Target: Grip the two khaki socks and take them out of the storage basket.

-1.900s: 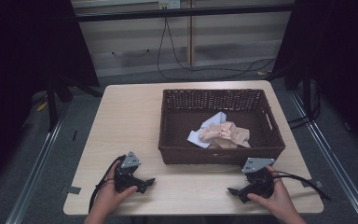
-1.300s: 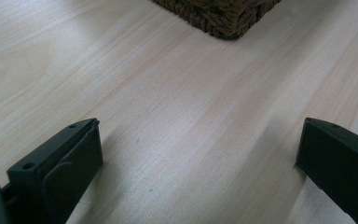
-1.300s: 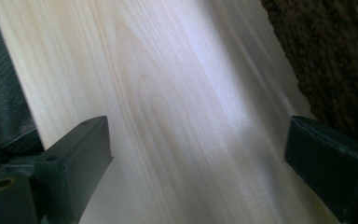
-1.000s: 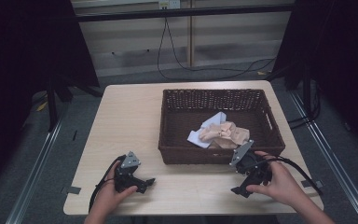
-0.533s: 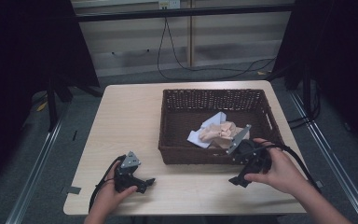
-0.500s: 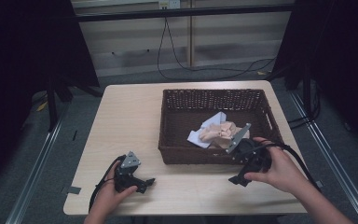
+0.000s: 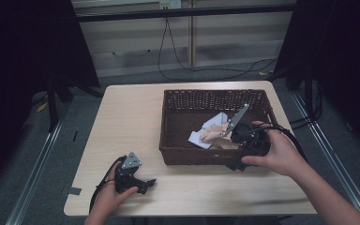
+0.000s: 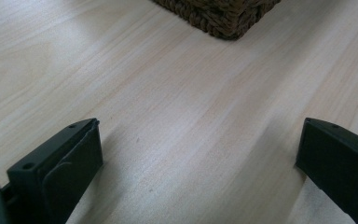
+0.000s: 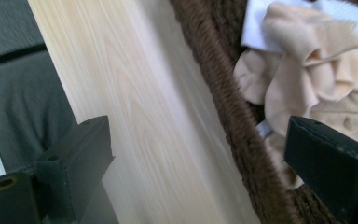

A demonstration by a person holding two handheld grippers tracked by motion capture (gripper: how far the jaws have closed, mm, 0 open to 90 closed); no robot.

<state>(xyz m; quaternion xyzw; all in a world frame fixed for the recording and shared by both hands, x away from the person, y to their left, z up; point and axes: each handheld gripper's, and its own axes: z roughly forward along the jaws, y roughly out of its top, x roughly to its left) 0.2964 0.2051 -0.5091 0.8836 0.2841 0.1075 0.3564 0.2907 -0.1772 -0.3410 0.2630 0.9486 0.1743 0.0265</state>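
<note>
At the lower left of the high view, the left gripper (image 7: 143, 182) rests on the table (image 7: 122, 122), its 2 jaws spread wide over bare wood. Right of centre stands the wicker basket (image 7: 178, 140) holding beige cloth (image 7: 211, 134) and white cloth (image 7: 215, 123). The right gripper (image 9: 205, 158), jaws spread, straddles the basket's near rim.
</note>
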